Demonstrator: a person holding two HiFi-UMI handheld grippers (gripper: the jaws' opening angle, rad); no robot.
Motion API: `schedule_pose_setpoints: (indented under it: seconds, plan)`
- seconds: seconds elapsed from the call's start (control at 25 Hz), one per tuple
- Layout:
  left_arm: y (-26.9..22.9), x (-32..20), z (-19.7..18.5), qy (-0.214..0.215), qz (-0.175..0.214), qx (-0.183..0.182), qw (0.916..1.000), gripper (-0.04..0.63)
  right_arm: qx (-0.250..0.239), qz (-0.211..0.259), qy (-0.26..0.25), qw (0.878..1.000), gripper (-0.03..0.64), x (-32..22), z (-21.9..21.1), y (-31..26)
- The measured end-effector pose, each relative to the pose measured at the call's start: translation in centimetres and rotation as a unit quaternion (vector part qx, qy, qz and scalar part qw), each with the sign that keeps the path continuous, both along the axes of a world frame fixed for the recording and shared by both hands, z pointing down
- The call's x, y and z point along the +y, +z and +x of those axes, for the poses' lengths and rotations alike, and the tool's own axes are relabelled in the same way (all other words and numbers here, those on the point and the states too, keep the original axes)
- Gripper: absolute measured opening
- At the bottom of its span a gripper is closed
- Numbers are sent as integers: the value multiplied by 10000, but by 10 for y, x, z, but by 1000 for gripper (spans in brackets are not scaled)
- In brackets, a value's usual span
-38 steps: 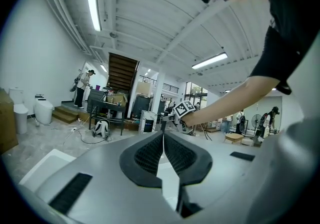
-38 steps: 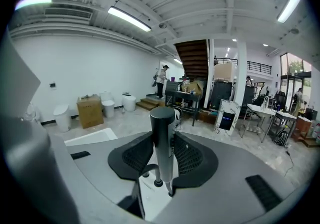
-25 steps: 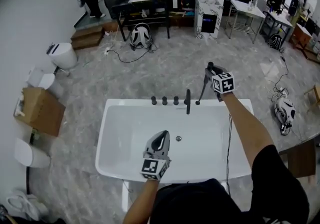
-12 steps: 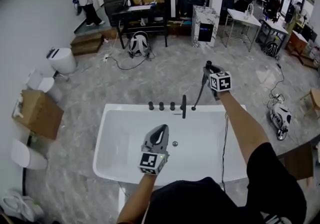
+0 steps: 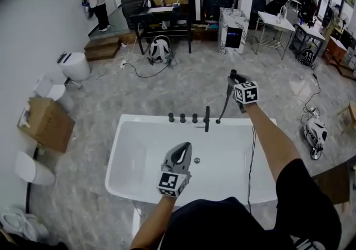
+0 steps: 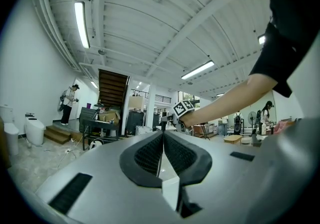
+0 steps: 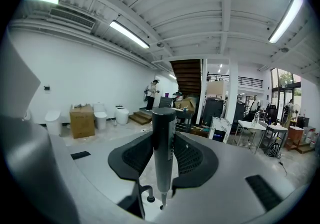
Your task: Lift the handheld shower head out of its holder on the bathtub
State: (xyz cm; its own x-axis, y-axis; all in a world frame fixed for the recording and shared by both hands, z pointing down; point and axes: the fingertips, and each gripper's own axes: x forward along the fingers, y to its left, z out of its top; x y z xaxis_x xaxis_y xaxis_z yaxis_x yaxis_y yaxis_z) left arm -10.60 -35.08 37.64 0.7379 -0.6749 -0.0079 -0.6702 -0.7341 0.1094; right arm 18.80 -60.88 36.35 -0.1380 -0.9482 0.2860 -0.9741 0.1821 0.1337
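Head view: the right gripper is clamped on the upper part of the dark handheld shower head. The shower head slants above the far rim of the bathtub, just right of the spout. Its lower end sits at that rim (whether it touches there I cannot tell). The left gripper hovers over the bathtub's basin, nearer the front rim, jaws pressed together with nothing between them.
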Motion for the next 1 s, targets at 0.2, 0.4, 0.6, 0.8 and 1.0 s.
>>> schedule_pose_setpoints:
  seconds: [0.2, 0.4, 0.6, 0.8, 1.0]
  plan:
    - [5, 9, -2, -135, -24, 6, 9999, 8, 14, -7, -75, 10000, 118, -2, 0, 2]
    - [7, 17, -1, -278, -30, -8, 9996, 7, -193, 34, -49, 9998, 118, 0, 3, -1]
    - [9, 24, 4, -435, -71, 4, 9990, 8, -97, 51, -199, 9997, 119, -1, 7, -3]
    - [19, 37, 6, -562, -186, -23, 9982, 8, -67, -3, -243, 9997, 118, 3, 14, 3]
    - [21, 40, 5, -657, -196, -28, 9976, 8, -26, -104, -270, 9996, 120, 2, 19, 8]
